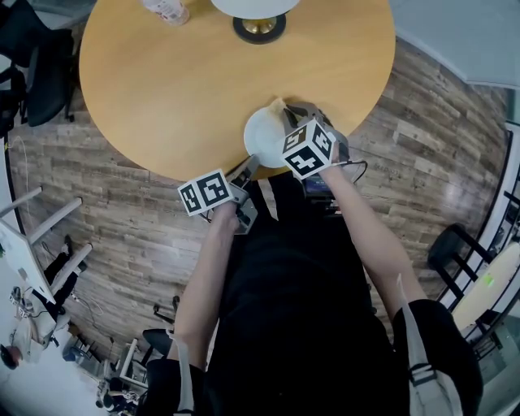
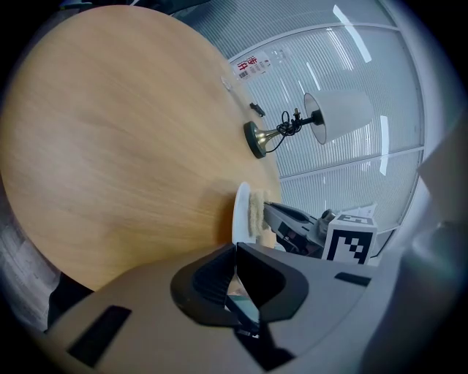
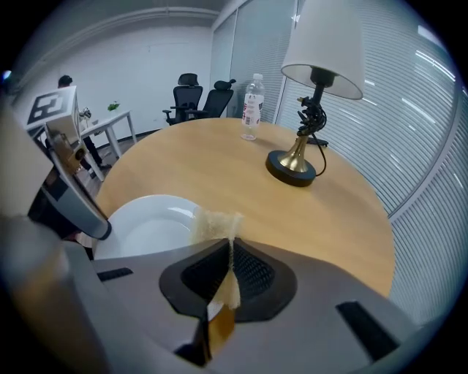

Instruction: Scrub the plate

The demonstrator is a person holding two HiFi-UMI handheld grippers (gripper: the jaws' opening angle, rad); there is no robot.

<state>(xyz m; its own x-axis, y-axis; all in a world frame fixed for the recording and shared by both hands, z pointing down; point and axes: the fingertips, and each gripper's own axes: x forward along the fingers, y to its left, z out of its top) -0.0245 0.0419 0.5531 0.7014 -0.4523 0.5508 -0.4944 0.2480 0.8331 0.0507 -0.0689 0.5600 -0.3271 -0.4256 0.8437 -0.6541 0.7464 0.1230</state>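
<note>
A white plate (image 1: 264, 140) lies at the near edge of the round wooden table (image 1: 179, 73). My left gripper (image 1: 249, 166) is shut on the plate's near rim; in the left gripper view the plate (image 2: 240, 213) stands edge-on just beyond the jaws (image 2: 235, 281). My right gripper (image 1: 299, 114) is shut on a pale yellow sponge (image 1: 281, 106) at the plate's far right rim. In the right gripper view the sponge (image 3: 216, 225) sticks out past the jaws (image 3: 229, 269) and touches the plate (image 3: 142, 228) at its right edge. The sponge (image 2: 256, 212) also shows against the plate in the left gripper view.
A brass-footed table lamp (image 1: 259, 24) with a white shade stands at the table's far side, and a plastic water bottle (image 1: 166, 10) is to its left. Black office chairs (image 1: 32, 69) stand left of the table. Wood-plank floor surrounds it.
</note>
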